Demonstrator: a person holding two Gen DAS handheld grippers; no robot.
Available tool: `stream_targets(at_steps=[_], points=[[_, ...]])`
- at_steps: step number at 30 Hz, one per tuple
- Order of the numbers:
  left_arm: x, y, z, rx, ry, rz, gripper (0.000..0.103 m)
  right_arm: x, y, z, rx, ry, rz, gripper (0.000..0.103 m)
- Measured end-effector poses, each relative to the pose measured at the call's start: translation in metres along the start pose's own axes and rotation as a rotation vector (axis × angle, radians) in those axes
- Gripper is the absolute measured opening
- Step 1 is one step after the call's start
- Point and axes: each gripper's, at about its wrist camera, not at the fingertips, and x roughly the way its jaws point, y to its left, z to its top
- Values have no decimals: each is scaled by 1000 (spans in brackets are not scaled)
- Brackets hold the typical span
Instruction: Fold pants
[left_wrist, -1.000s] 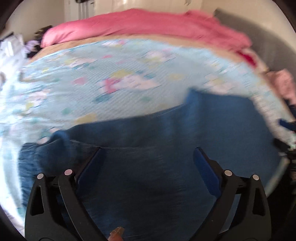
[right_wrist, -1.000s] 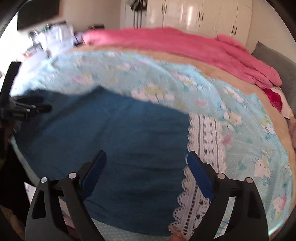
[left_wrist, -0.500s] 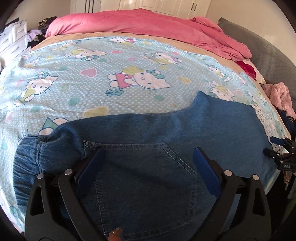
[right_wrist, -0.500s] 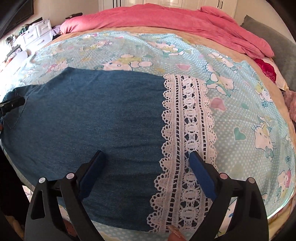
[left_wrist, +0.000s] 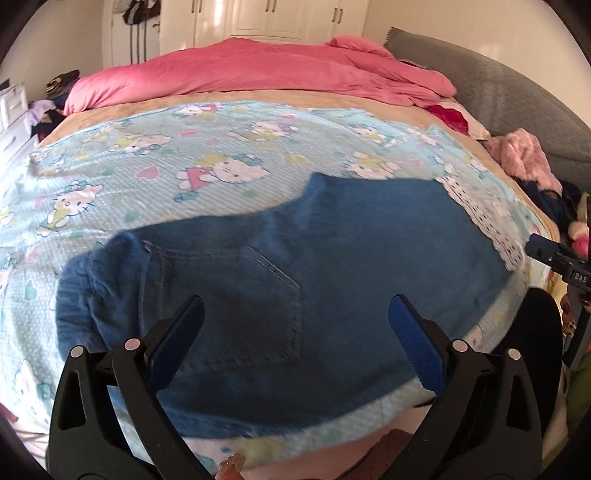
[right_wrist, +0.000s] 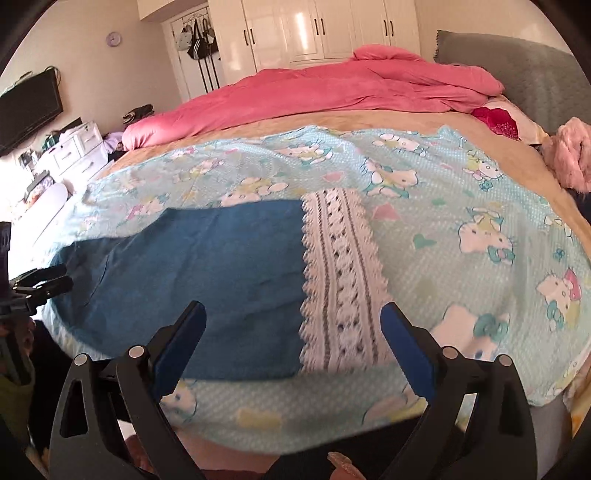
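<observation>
Blue denim pants (left_wrist: 295, 280) lie flat across the near edge of the bed, waistband bunched at the left, back pocket facing up. Their white lace hem (right_wrist: 340, 273) shows in the right wrist view, next to the denim leg (right_wrist: 207, 273). My left gripper (left_wrist: 295, 325) is open and empty, raised above the pocket area. My right gripper (right_wrist: 291, 328) is open and empty, raised above the leg end near the lace. The right gripper also shows at the right edge of the left wrist view (left_wrist: 557, 258), and the left gripper at the left edge of the right wrist view (right_wrist: 40, 284).
A light blue cartoon-print sheet (left_wrist: 155, 173) covers the bed. A pink duvet (left_wrist: 258, 74) lies bunched at the far side. A grey headboard (left_wrist: 498, 88) and pink fluffy clothes (left_wrist: 524, 158) are at the right. White drawers (right_wrist: 74, 147) stand at the left.
Both grippers have pulled back and up from the pants, so more of the bed and room shows. The pants stay flat on the bed.
</observation>
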Motion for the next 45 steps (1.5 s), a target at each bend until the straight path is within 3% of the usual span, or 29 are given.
stream_targets(at_steps=[7,10,14,16,24,31,45], points=[[12,-32,-19,64,37,-37,93,12,39,-10,-72,41,54,95],[21,-43,-27,108,73,-1,93,25,55,-13,-107,78,46,95],[31,-37,-34,106,120,27,93,44,50,-21,-89,161,-26,95],[32,-32,-36,89,128,18,93,53,41,-26,-55,205,-13,95],[37,-28,-40,76,141,-7,93,54,39,-31,-67,204,-11,95],[22,-25,-34,43,117,-69,93,30,31,-20,10,150,55,95],[-8,-47,-18,94,41,-60,94,-7,14,-7,60,40,26,97]])
